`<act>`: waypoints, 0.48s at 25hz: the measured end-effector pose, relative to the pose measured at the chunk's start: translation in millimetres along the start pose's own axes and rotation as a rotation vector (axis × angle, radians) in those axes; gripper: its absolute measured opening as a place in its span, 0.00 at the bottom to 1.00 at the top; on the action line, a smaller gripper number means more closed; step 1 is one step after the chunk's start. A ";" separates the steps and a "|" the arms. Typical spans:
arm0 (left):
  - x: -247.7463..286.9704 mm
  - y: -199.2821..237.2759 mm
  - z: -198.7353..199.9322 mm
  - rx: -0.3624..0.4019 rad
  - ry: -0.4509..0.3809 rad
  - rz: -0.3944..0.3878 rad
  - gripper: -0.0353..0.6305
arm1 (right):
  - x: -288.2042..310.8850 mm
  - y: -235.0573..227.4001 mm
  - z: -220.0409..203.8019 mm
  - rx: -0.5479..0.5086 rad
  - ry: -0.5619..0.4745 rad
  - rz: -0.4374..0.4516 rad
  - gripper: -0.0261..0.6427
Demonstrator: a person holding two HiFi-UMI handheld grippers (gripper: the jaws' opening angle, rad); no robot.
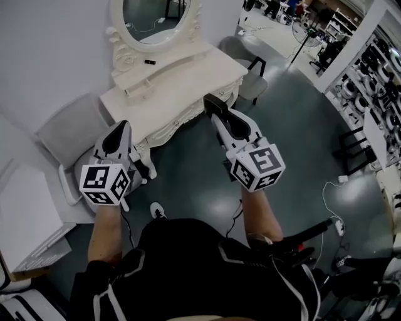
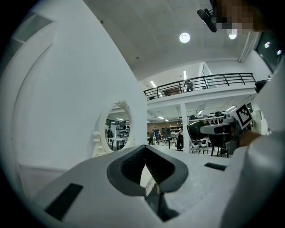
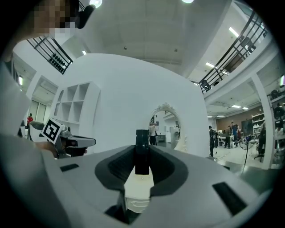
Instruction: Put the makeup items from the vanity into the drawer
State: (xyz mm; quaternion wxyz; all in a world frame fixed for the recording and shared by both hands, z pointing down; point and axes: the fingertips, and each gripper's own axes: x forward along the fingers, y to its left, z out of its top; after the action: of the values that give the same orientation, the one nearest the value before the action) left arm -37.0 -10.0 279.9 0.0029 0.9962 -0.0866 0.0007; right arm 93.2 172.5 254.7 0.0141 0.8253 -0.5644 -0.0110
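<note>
A white vanity (image 1: 188, 78) with an oval mirror (image 1: 156, 15) stands ahead of me, some way below both grippers. A small black makeup item (image 1: 149, 61) lies on its raised back shelf. My right gripper (image 1: 212, 105) hovers over the vanity's front right corner, shut on a flat black makeup item (image 1: 213, 101). In the right gripper view that black item (image 3: 141, 151) stands upright between the pads of the right gripper (image 3: 141, 156). My left gripper (image 1: 119, 135) hangs off the vanity's left front. In its own view the left gripper (image 2: 144, 151) has its tips together and holds nothing.
A grey chair (image 1: 69, 135) stands left of the vanity and another chair (image 1: 252, 70) to its right. A white box (image 1: 25, 213) sits at the far left. Cables (image 1: 332, 188) run across the dark floor at the right, with shelving (image 1: 376, 75) beyond.
</note>
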 end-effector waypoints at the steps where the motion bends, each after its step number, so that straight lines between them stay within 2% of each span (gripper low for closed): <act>1: 5.5 10.3 -0.3 -0.003 0.003 -0.001 0.06 | 11.4 0.0 1.5 0.000 -0.001 -0.002 0.18; 12: 36.4 112.1 -4.9 -0.021 -0.002 -0.006 0.06 | 120.1 18.8 -4.0 0.002 0.052 -0.016 0.18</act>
State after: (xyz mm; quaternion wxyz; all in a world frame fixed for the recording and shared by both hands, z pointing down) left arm -20.5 -126.6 285.4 0.0132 0.9964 -0.0836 -0.0010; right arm 119.4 53.8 259.1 0.0277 0.8298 -0.5573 0.0109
